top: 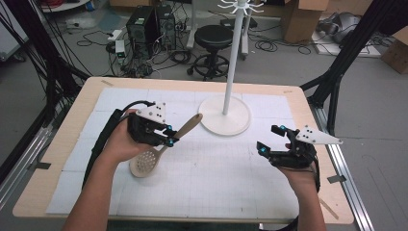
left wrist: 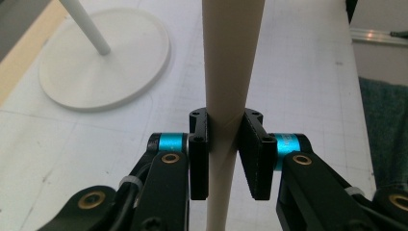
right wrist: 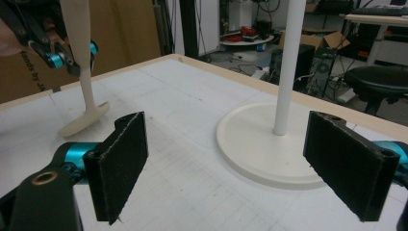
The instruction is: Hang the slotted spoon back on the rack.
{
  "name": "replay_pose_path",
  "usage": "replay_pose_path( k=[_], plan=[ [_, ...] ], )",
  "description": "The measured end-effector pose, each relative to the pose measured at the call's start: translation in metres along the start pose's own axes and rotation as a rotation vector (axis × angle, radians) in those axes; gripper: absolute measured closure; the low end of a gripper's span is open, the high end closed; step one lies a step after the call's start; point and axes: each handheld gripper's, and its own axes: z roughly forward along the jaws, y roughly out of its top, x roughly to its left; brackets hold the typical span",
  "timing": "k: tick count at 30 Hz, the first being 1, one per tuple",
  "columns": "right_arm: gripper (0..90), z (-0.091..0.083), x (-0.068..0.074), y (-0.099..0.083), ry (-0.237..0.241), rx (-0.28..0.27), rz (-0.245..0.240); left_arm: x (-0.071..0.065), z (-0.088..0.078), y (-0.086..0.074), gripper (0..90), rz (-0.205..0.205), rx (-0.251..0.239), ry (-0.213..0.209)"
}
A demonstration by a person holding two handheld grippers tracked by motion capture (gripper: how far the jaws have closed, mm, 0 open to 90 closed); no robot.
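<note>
A cream slotted spoon (top: 159, 153) is tilted above the white mat, its perforated bowl low at the front left and its handle rising toward the stand. My left gripper (top: 169, 137) is shut on the spoon's handle (left wrist: 226, 96), pads pressing both sides. In the right gripper view the slotted spoon (right wrist: 84, 82) hangs at the upper left with its bowl edge touching or just above the mat. My right gripper (top: 273, 140) rests open at the right of the table, its pads (right wrist: 120, 161) wide apart with nothing between them. The white hook stand (top: 232, 62) rises from its round base (top: 219, 126).
The stand's base (right wrist: 250, 149) lies just ahead of the right gripper. A stool (top: 212, 41), computer towers and cables sit on the floor beyond the table's far edge. Black frame legs stand at both sides.
</note>
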Motion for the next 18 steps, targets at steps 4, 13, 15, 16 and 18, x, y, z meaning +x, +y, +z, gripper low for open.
replay_pose_path(
  k=[4, 13, 15, 16, 18],
  plan=[
    [15.0, 0.001, 0.0, 0.0, 0.002, 0.004, 0.0, 0.008, -0.009, 0.007, 74.9, -0.035, -0.037, -0.017],
    [15.0, 0.0, -0.001, 0.0, 0.006, 0.001, 0.004, 0.023, -0.027, 0.023, 74.9, -0.062, -0.106, -0.029],
    [15.0, 0.001, 0.0, -0.001, 0.007, 0.007, 0.01, 0.026, -0.03, 0.028, 74.9, -0.067, -0.124, -0.037],
    [15.0, 0.001, -0.001, -0.001, 0.006, 0.006, 0.004, 0.027, -0.031, 0.031, 74.9, -0.075, -0.133, -0.037],
    [15.0, 0.002, 0.0, -0.001, 0.009, 0.008, 0.009, 0.031, -0.034, 0.037, 74.9, -0.08, -0.14, -0.036]
  ],
)
